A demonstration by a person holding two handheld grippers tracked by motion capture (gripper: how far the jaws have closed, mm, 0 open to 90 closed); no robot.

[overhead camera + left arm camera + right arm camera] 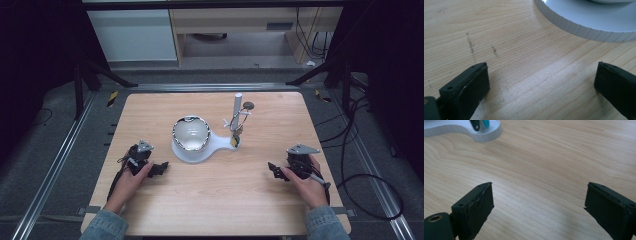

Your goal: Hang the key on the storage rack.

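Note:
A white stand (212,147) sits mid-table, carrying a white bowl (190,133) with a patterned rim on its round part. From its smaller end rises a white post (236,111) with small items hanging on it. My left gripper (161,168) rests low at the left, jaws wide open over bare wood, the stand's ribbed edge (584,30) just ahead. My right gripper (273,169) rests at the right, also open and holding nothing; the stand's small end (484,133) lies far off.
The wooden table (215,200) has open surface in front of the stand and between both hands. A small round disc (248,105) lies behind the post. Metal rails and loose cables (360,175) run along the table's sides on the floor.

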